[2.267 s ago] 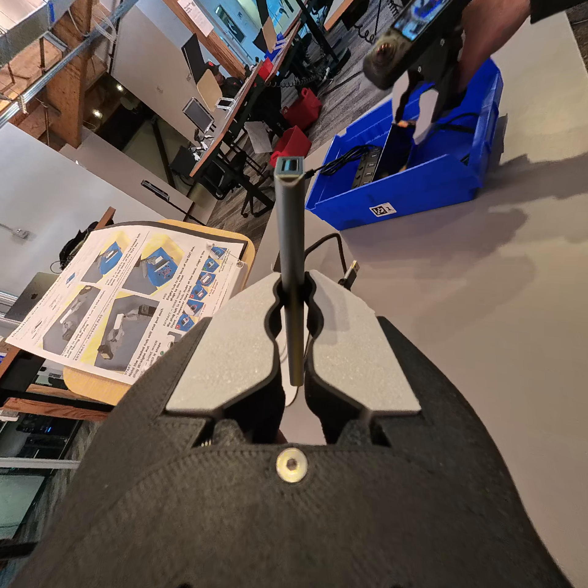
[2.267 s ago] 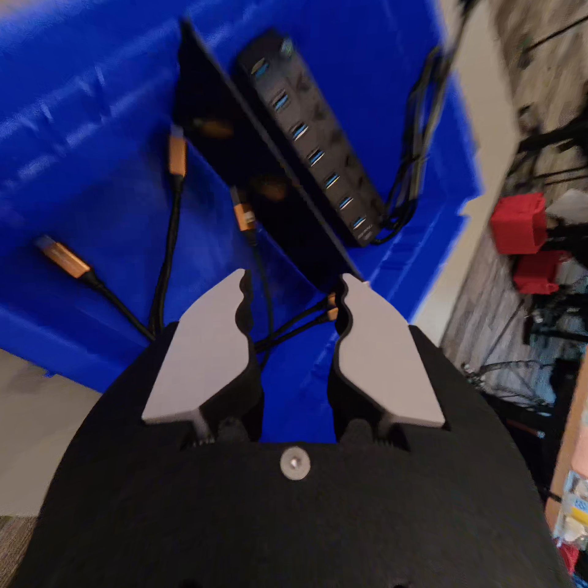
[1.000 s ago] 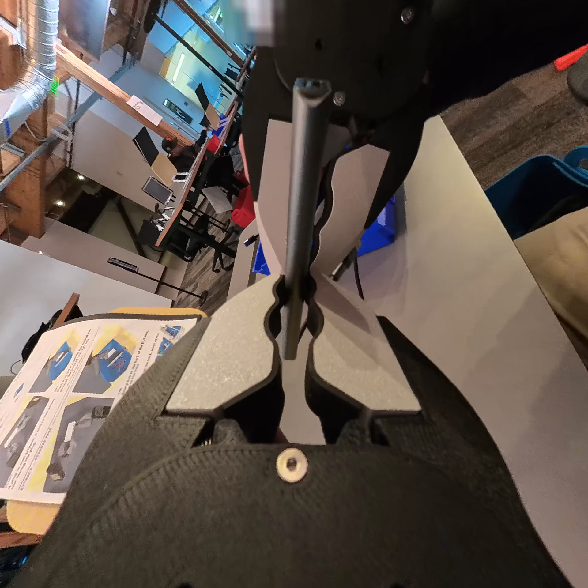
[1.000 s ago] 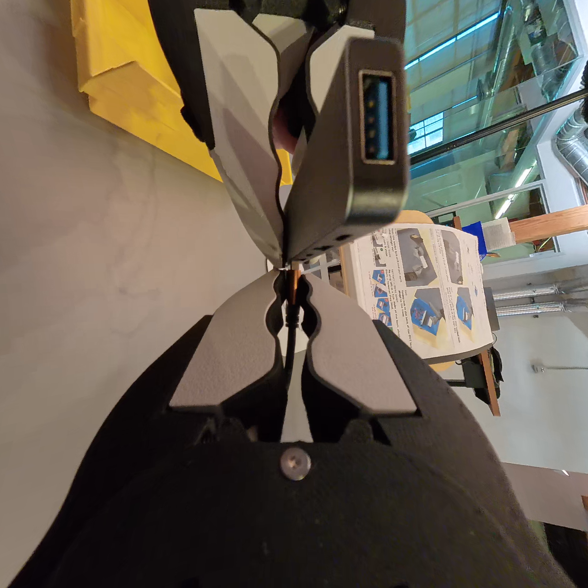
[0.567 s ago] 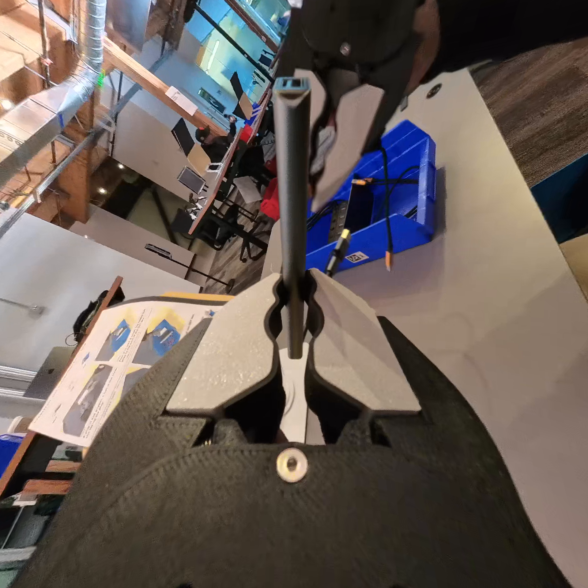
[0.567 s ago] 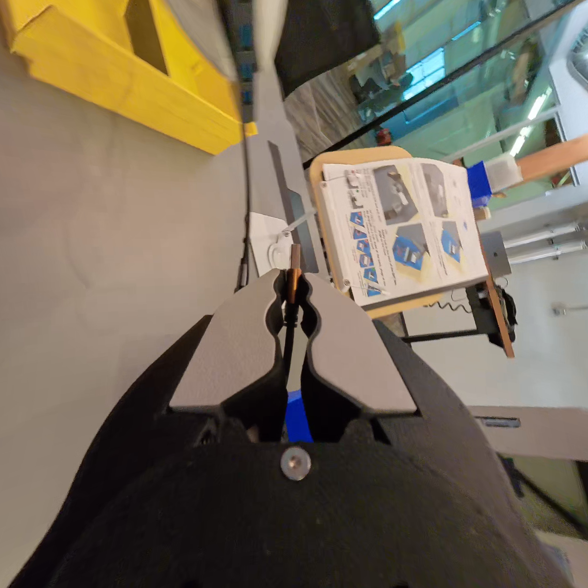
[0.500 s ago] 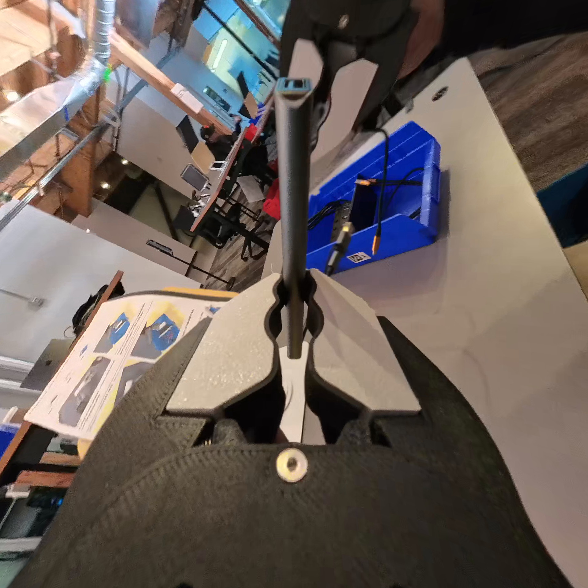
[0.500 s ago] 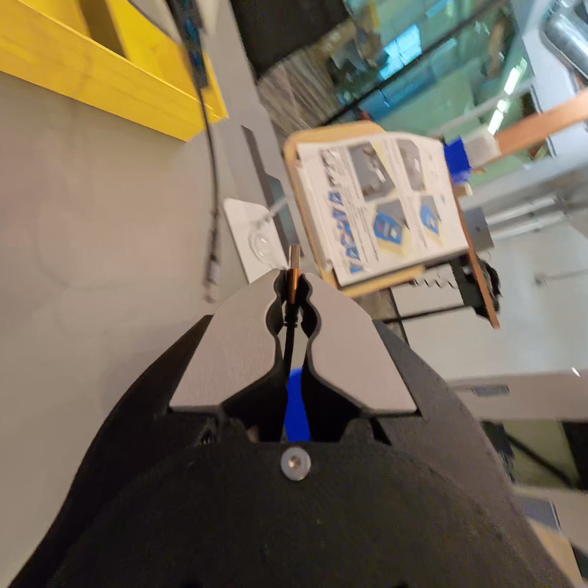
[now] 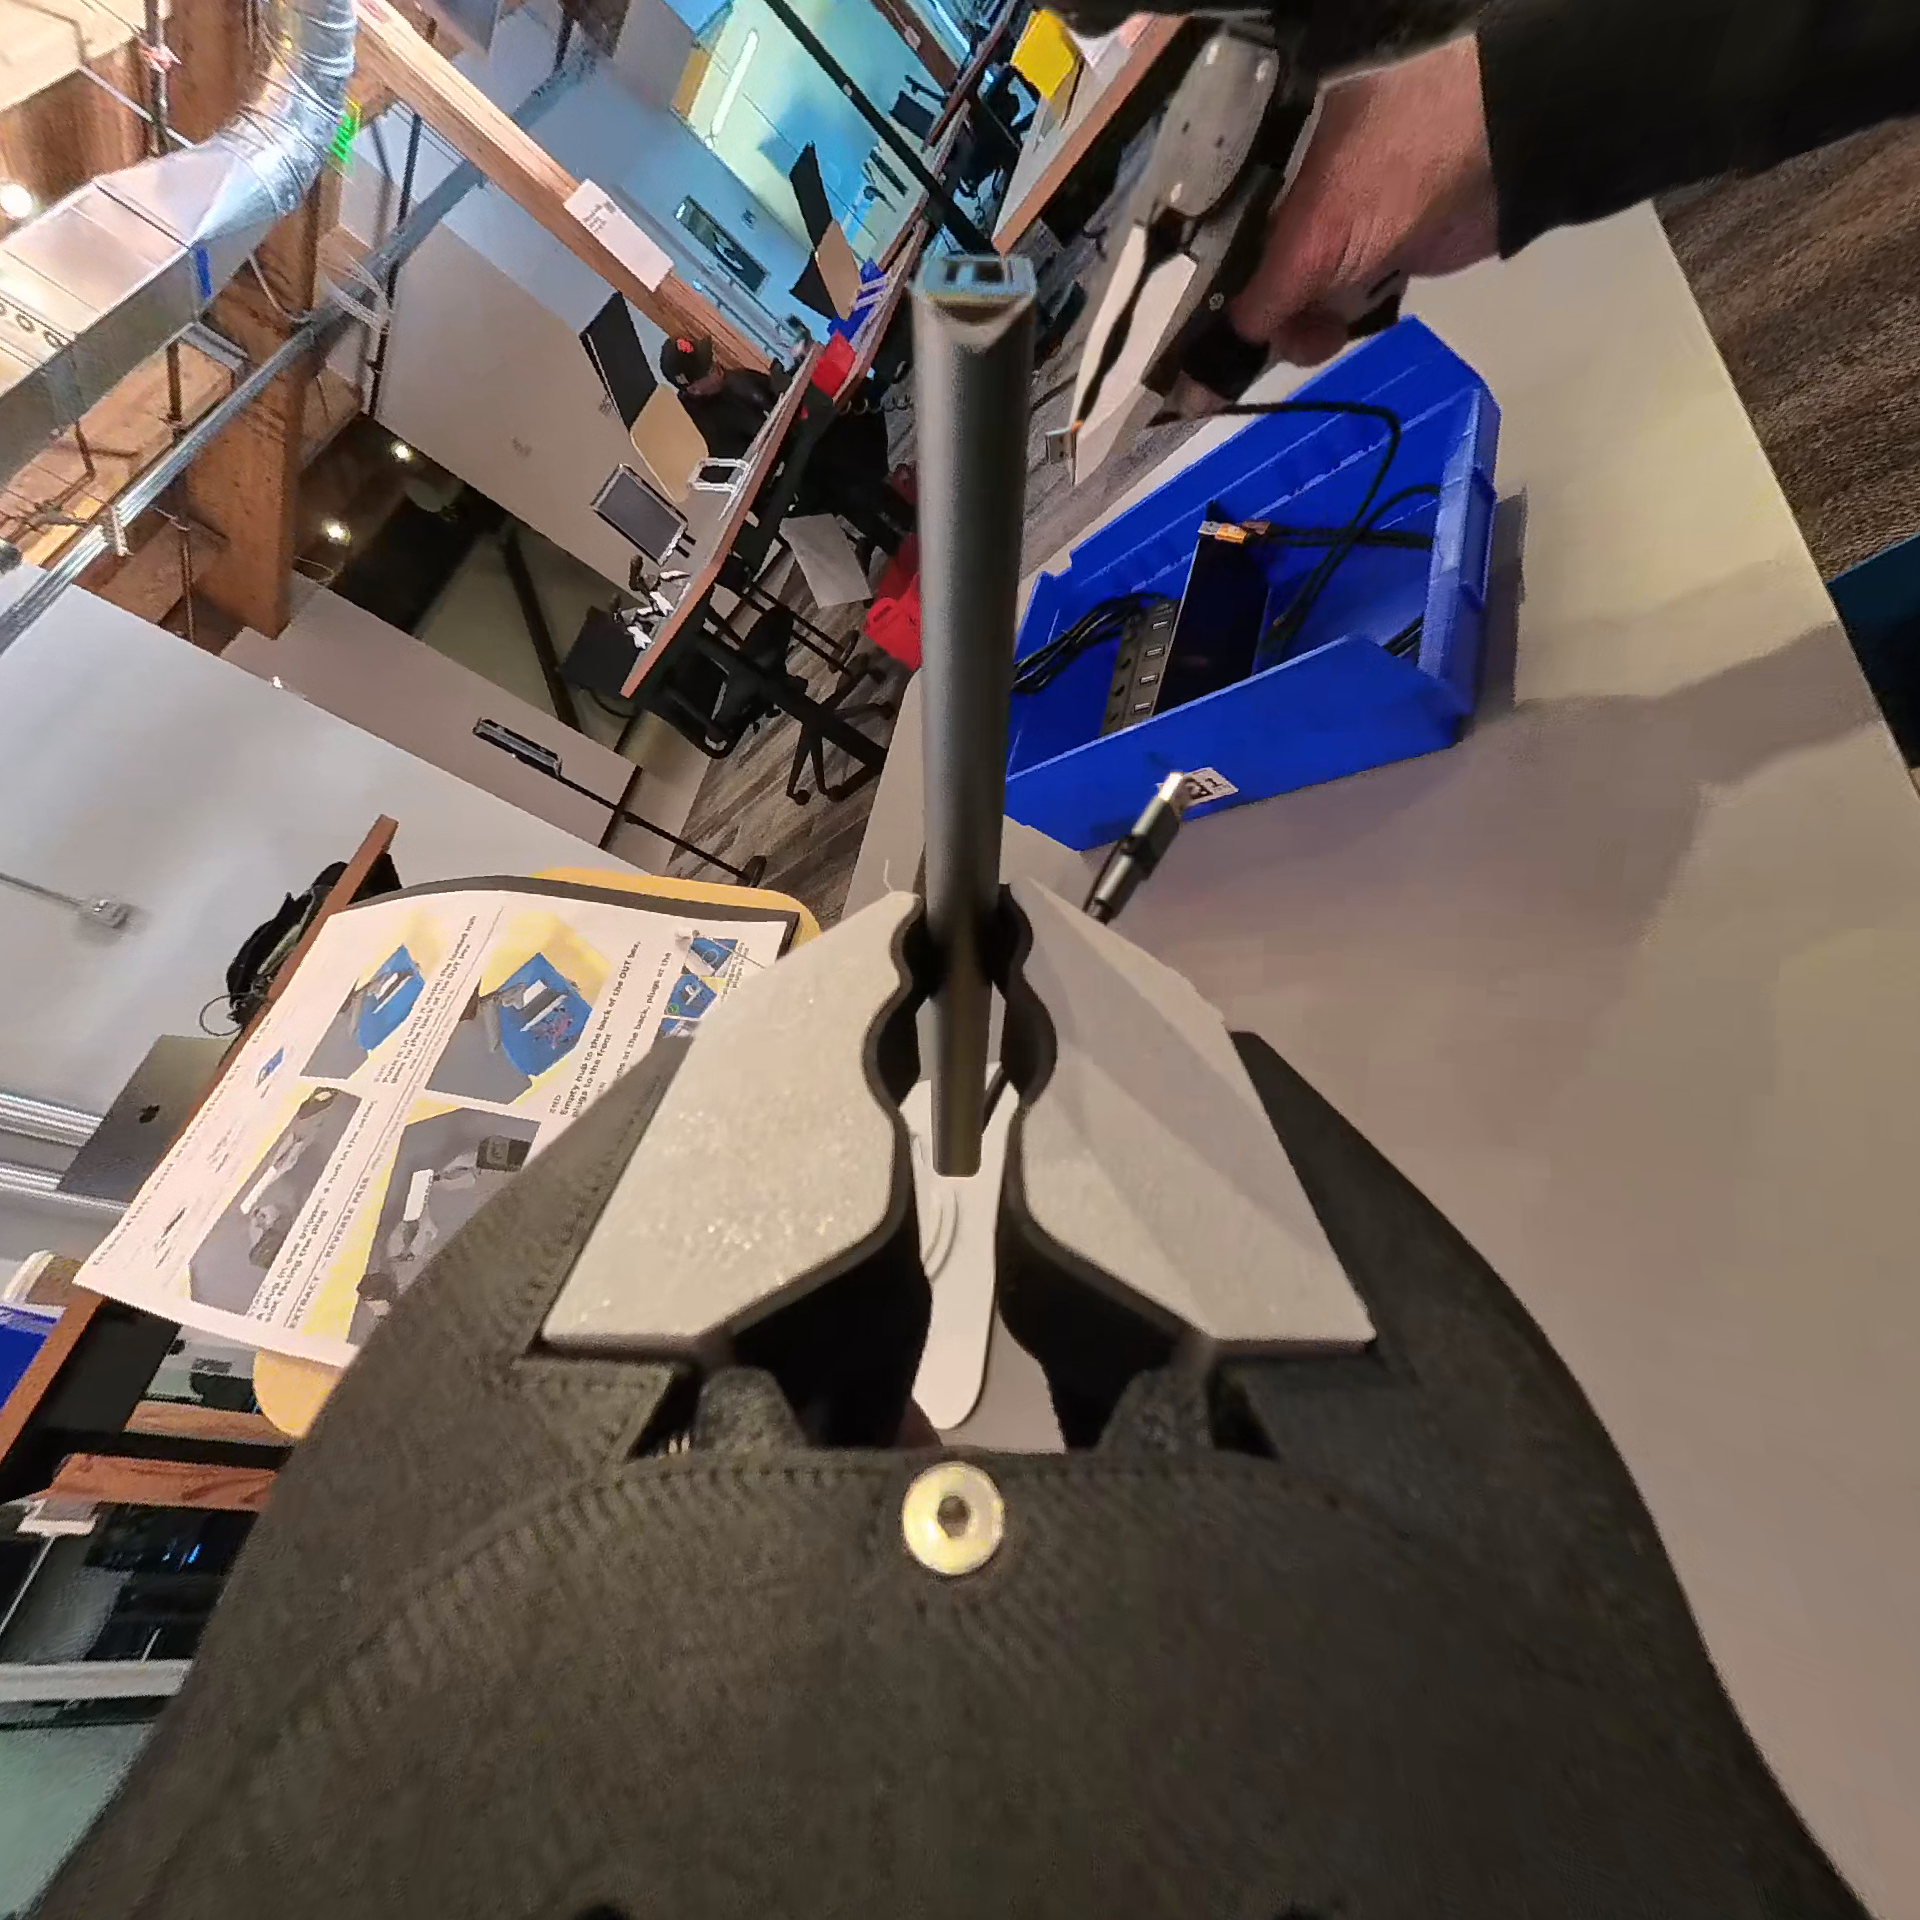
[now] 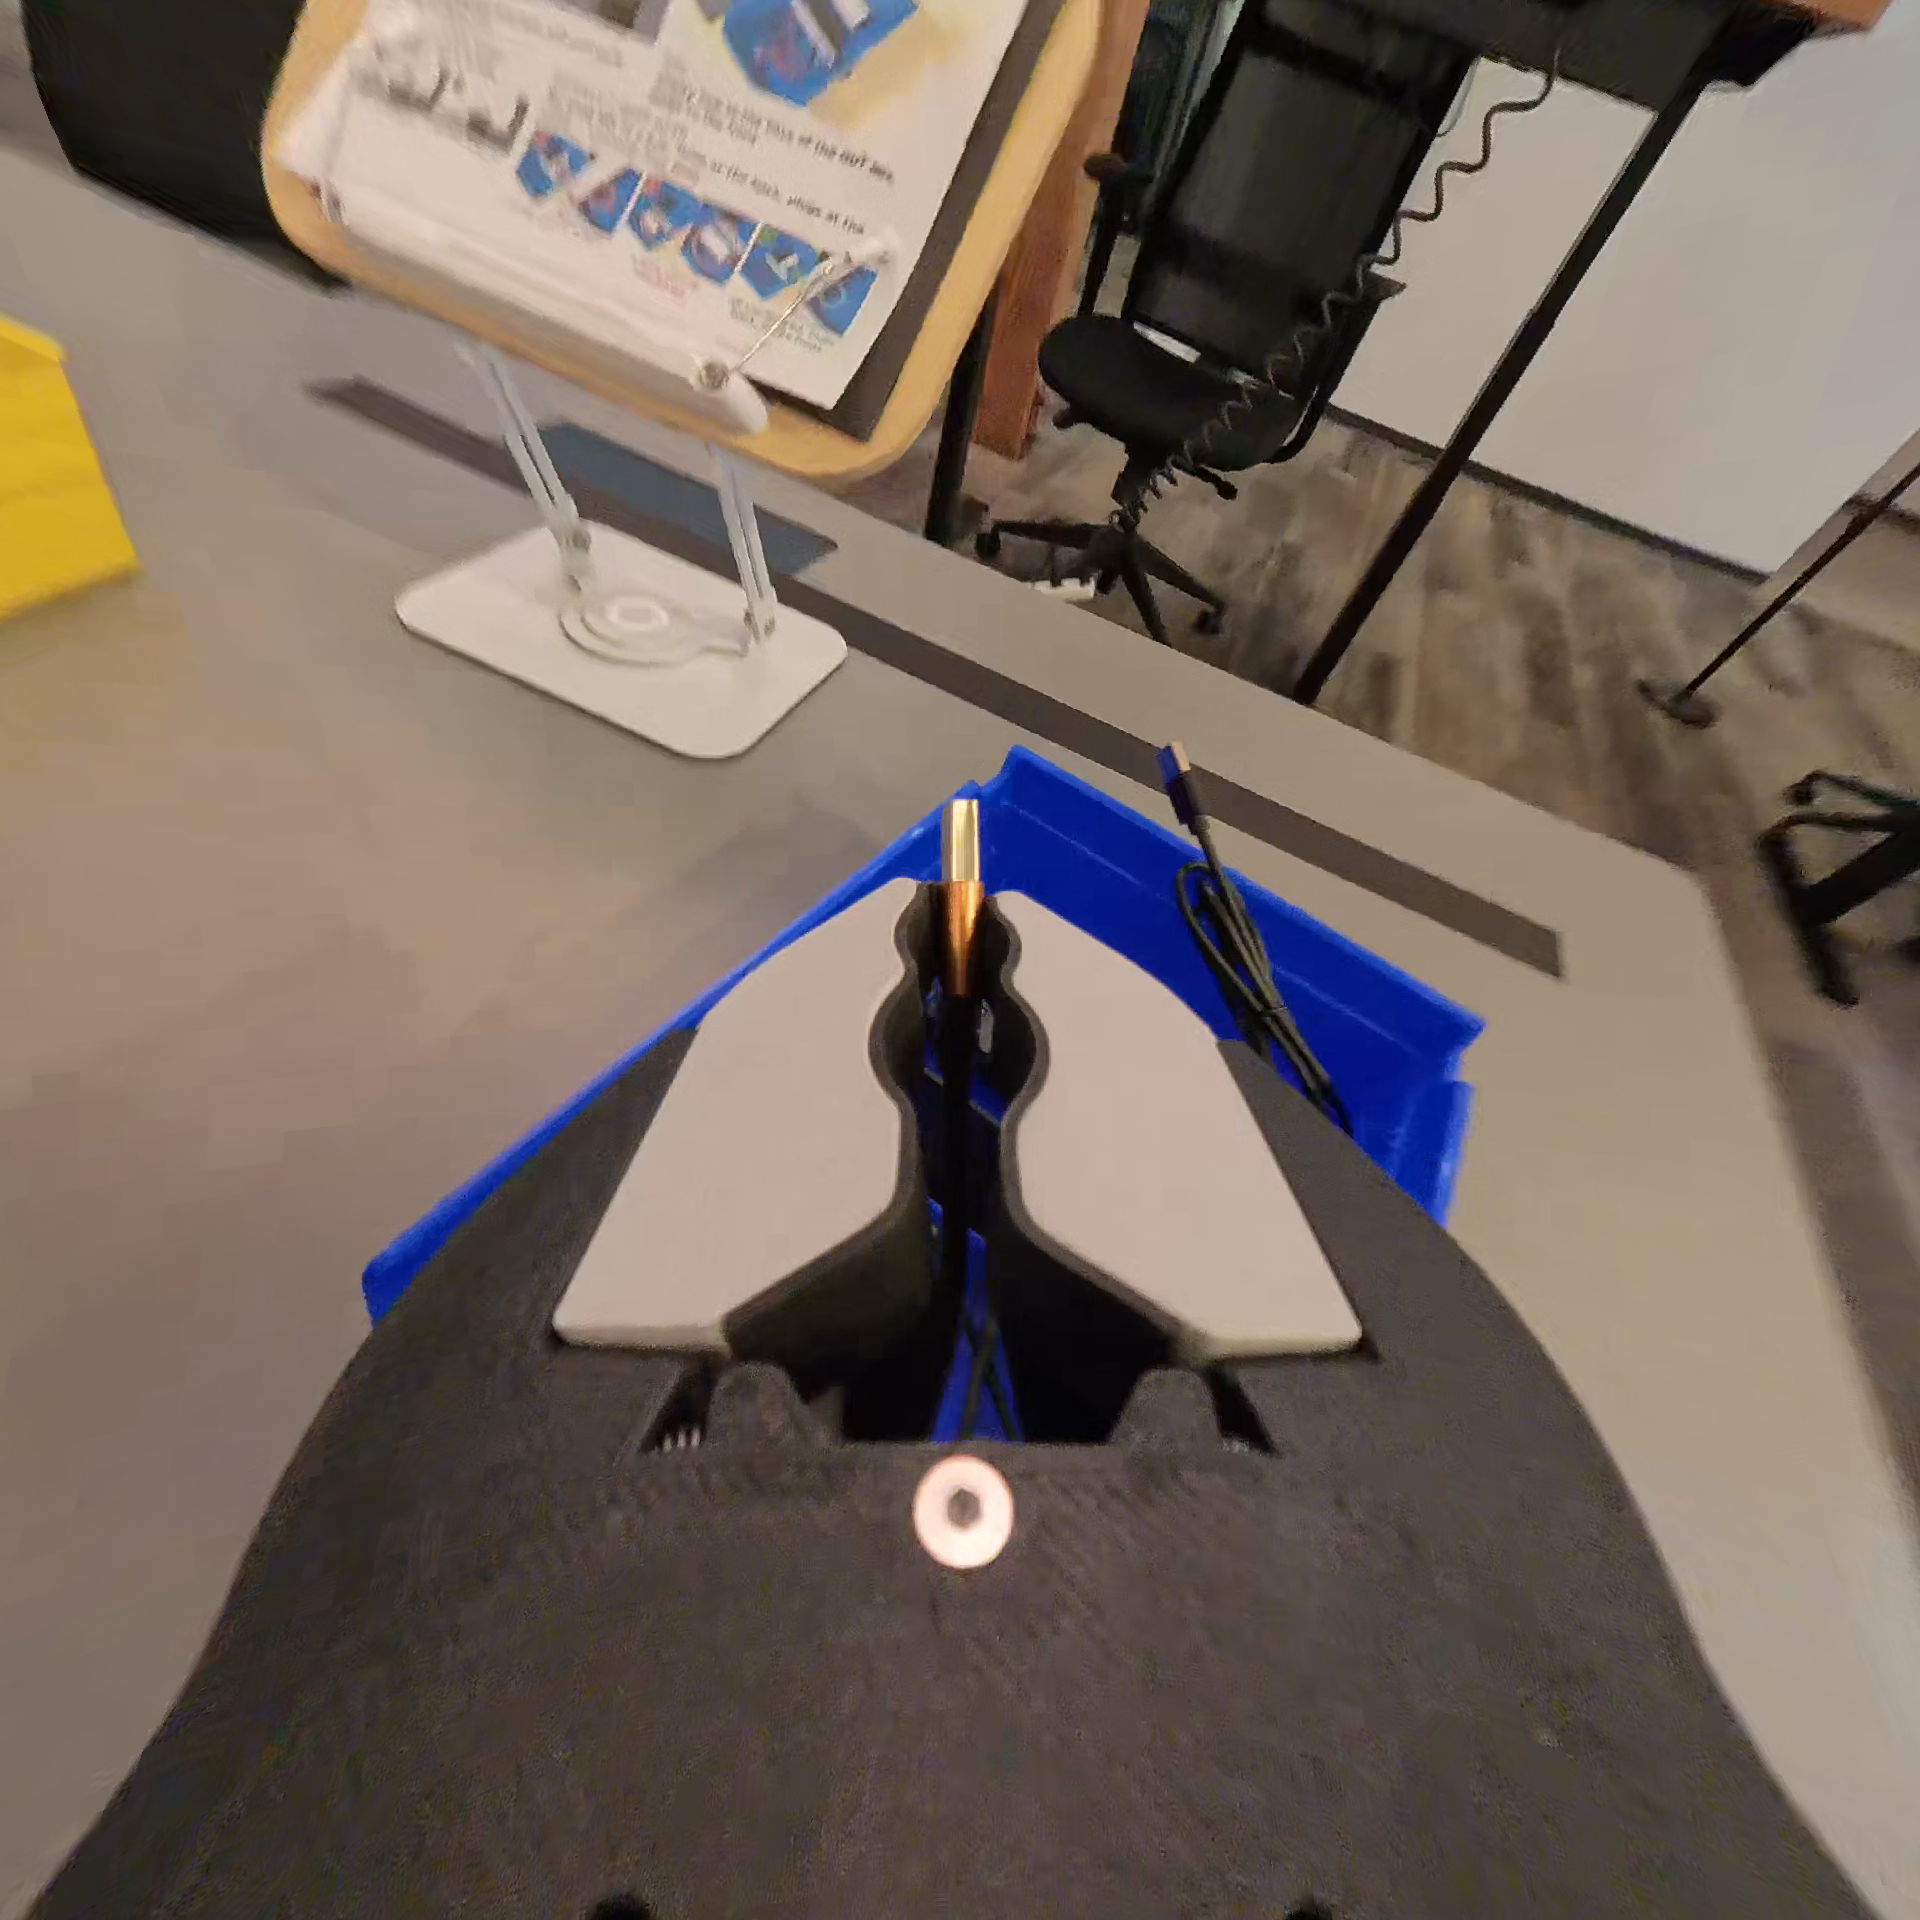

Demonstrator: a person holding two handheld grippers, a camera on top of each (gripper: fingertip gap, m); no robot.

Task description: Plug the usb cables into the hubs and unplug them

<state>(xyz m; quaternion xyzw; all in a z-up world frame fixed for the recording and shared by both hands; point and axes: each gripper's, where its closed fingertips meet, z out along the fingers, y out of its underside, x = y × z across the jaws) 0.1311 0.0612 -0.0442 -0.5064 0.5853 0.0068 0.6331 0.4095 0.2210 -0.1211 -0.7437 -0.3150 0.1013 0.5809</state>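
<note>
The left gripper [image 9: 961,940] is clenching a slim dark-grey metal USB hub [image 9: 964,644] upright above the grey tabletop [image 9: 1455,1039]. The right gripper [image 10: 961,904] is pinching a black USB cable's copper-sleeved plug [image 10: 961,894] between its fingers, over the blue plastic bin [image 10: 1351,997].

An open-plan office: rows of desks [image 9: 748,488], a swivel chair [image 10: 1195,343], exposed ductwork [image 9: 135,270] and timber beams [image 9: 488,156].
</note>
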